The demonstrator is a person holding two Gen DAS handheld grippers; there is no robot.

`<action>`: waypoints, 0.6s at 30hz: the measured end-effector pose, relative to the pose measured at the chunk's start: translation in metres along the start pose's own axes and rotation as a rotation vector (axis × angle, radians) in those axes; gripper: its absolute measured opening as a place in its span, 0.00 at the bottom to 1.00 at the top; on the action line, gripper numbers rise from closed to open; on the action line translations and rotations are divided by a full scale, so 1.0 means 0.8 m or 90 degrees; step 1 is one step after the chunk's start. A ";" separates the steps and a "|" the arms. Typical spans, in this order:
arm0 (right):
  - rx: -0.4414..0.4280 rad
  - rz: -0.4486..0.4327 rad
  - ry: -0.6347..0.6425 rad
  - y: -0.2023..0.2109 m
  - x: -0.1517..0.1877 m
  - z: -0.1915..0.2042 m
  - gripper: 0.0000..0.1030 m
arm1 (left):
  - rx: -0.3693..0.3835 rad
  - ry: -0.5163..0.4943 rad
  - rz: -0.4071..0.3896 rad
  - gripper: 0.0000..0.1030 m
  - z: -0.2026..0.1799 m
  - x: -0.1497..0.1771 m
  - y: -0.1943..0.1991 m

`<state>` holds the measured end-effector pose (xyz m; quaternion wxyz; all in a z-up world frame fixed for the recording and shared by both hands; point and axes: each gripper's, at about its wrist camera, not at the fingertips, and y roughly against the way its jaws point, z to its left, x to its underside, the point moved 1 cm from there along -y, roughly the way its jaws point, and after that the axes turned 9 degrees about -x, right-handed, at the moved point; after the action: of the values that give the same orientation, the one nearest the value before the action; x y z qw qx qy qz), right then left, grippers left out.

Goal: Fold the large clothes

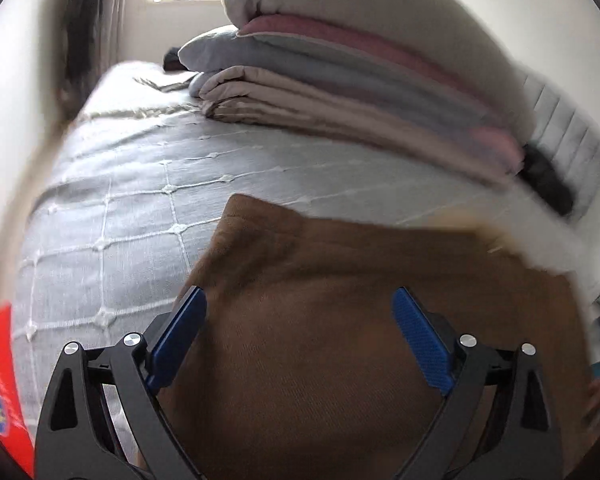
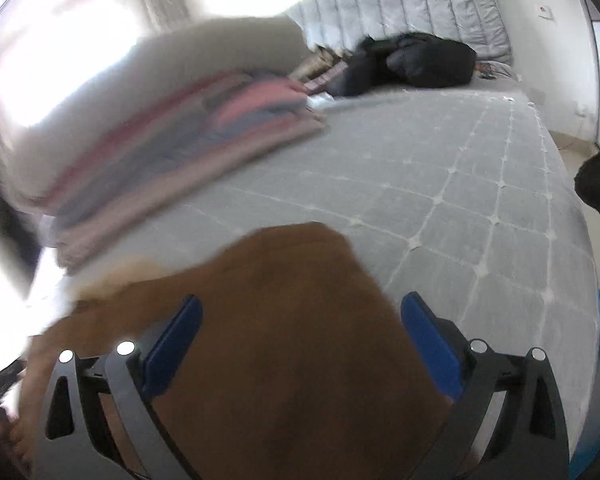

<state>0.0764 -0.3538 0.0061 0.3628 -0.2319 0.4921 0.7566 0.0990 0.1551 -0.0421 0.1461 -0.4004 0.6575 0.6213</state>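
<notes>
Nearest the lens, a brown garment (image 1: 340,320) is seen lying flat on the grey quilted bedspread (image 1: 120,200), its far edge folded to a rounded corner; in the right wrist view the same brown garment (image 2: 280,320) fills the near centre. The left gripper (image 1: 300,320) is spread wide above it, blue pads (image 1: 420,340) apart and nothing pinched between them. The right gripper (image 2: 300,328) is likewise spread wide, its pads clear of the cloth as far as can be told through the blur.

Farther back and to the left in the right view, a stack of folded bedding (image 2: 180,132) is piled on the bed, and a dark bundle (image 2: 412,64) lies against the padded headboard (image 2: 420,4).

The fold appears to have just been laid and let go. The next fold is judged best begun by taking two matching corners of one edge, pinching only the top layers intended, and carrying both sides across together so the edges meet squarely. Wrinkles should be smoothed outward before any further fold is made, since creases would be trapped.
</notes>
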 end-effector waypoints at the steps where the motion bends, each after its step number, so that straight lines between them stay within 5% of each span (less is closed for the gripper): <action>1: -0.024 -0.002 0.007 0.019 0.006 0.011 0.93 | 0.019 0.024 0.005 0.88 0.011 0.001 0.013; 8: -0.205 0.116 -0.023 0.111 0.072 0.060 0.93 | 0.145 0.129 0.069 0.88 0.087 0.062 0.133; 13: -0.239 0.221 -0.164 0.125 0.134 0.050 0.93 | 0.238 0.191 0.178 0.88 0.120 0.153 0.174; 18: -0.252 0.222 -0.211 0.147 0.164 0.061 0.93 | 0.300 0.315 0.251 0.88 0.132 0.205 0.155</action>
<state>-0.0971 -0.2965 0.0010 0.2504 -0.0839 0.3017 0.9161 -0.1256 0.1855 -0.0880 -0.0511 -0.3593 0.8619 0.3541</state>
